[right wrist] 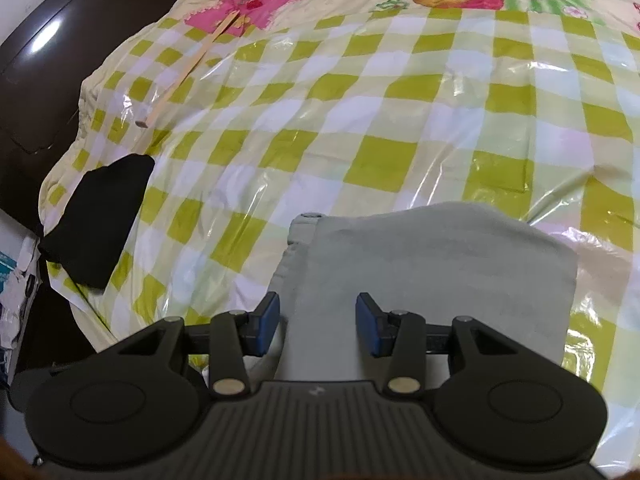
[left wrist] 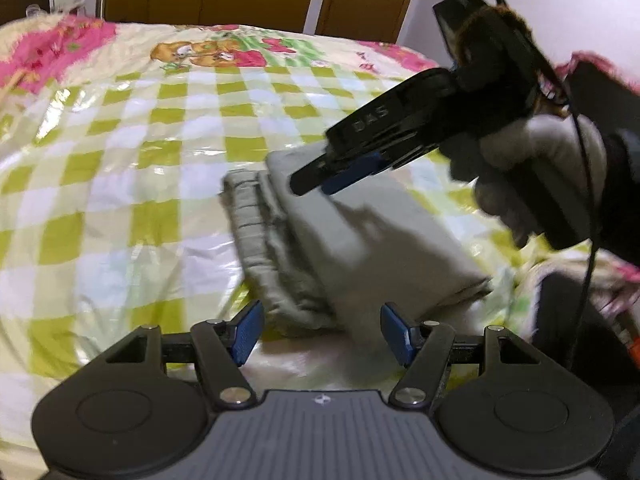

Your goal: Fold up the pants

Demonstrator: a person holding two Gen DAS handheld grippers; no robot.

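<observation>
The left gripper is hovering with its blue-padded fingers spread wide and nothing between them, just short of the near end of the folded grey pants, which are lying at about twelve o'clock from it. The right gripper is reaching in from two o'clock in the left wrist view, angled downward toward eight o'clock, its tips poised over the far top edge of the pants; whether they are touching the cloth cannot be told. A gloved hand is wrapping around its handle at three o'clock, with black cables trailing beside it. In its own view the right gripper is released too, its fingers standing apart above the smooth grey fold, gripping nothing. The pants are sitting as a compact rectangular bundle, ribbed waistband showing along the left edge, on a green-and-white checked bedspread under clear plastic. A black cloth is lying well apart at nine o'clock near the bed's edge.
</observation>
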